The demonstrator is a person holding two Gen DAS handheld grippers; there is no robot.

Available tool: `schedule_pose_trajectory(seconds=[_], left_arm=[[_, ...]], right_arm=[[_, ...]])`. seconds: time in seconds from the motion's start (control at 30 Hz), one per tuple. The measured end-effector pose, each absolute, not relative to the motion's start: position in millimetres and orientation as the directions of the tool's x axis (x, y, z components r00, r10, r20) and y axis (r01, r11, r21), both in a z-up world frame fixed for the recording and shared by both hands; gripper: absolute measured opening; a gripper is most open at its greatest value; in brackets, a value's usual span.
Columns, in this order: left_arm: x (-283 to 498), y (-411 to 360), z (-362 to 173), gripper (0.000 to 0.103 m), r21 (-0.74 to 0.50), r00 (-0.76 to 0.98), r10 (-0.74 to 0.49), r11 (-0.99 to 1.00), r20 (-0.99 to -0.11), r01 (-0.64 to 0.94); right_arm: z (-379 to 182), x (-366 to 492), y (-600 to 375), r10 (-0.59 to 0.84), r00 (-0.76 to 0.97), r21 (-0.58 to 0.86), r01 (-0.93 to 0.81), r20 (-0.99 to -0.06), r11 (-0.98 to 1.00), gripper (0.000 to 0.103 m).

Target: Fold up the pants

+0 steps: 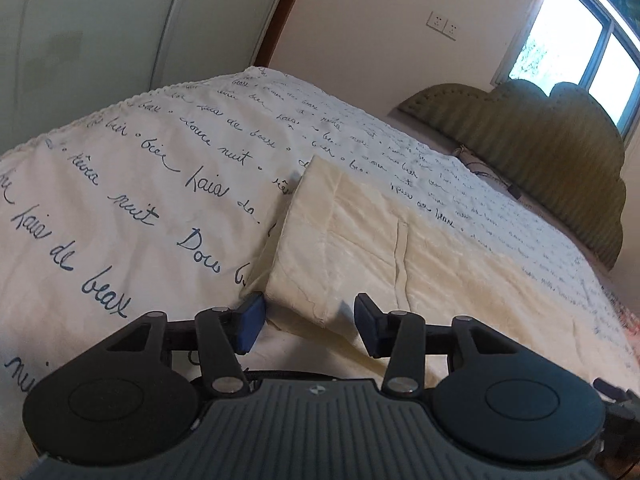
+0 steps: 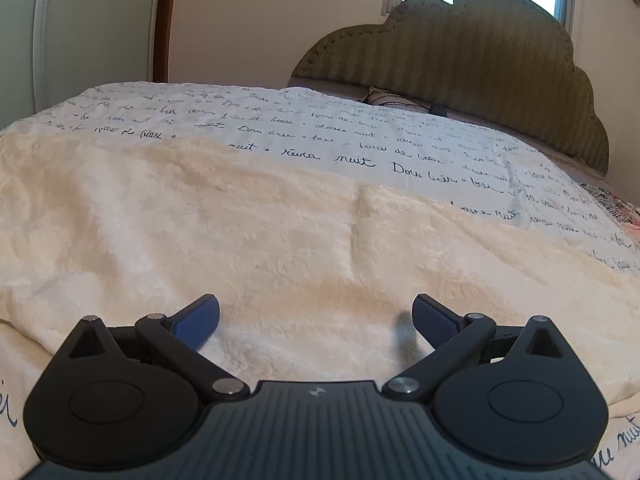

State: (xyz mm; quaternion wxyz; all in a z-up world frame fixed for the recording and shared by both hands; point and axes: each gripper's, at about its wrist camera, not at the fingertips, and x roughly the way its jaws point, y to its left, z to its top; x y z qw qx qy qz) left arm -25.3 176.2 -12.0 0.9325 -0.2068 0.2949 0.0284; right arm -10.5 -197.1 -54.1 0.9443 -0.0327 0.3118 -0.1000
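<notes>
Cream plush pants (image 1: 360, 236) lie folded flat on the bed. They also fill the middle of the right wrist view (image 2: 240, 240). My left gripper (image 1: 310, 320) is open, its blue pads on either side of the near corner of the pants, not closed on the cloth. My right gripper (image 2: 316, 320) is wide open and empty, low over the near part of the pants.
The bedspread (image 1: 140, 184) is white with blue handwriting print, also seen in the right wrist view (image 2: 360, 136). A green padded headboard (image 2: 460, 60) stands at the far end, with a cable and charger (image 2: 436, 110) at its foot. A white wardrobe (image 1: 100, 32) stands at the left.
</notes>
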Motion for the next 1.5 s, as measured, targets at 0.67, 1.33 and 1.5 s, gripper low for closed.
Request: schedule_pose_trajectory(seconds=[0.67, 1.33, 1.5], left_arm=[[-21, 163, -11, 0.015, -0.249, 0.828, 0.100, 0.928, -0.552, -0.278], [61, -14, 14, 0.079, 0.203, 0.875, -0.052, 0.964, -0.480, 0.169], [102, -7, -29, 0.075, 0.220, 0.799, 0.062, 0.971, -0.599, 0.090]], right_arm=[[-42, -17, -187, -0.235, 0.819, -0.170, 0.170, -0.523, 0.971, 0.103], [-32, 75, -192, -0.016, 0.721, -0.056, -0.032, -0.692, 0.998, 0.103], [-32, 56, -208, -0.048, 0.745, -0.037, 0.032, -0.666, 0.999, 0.103]])
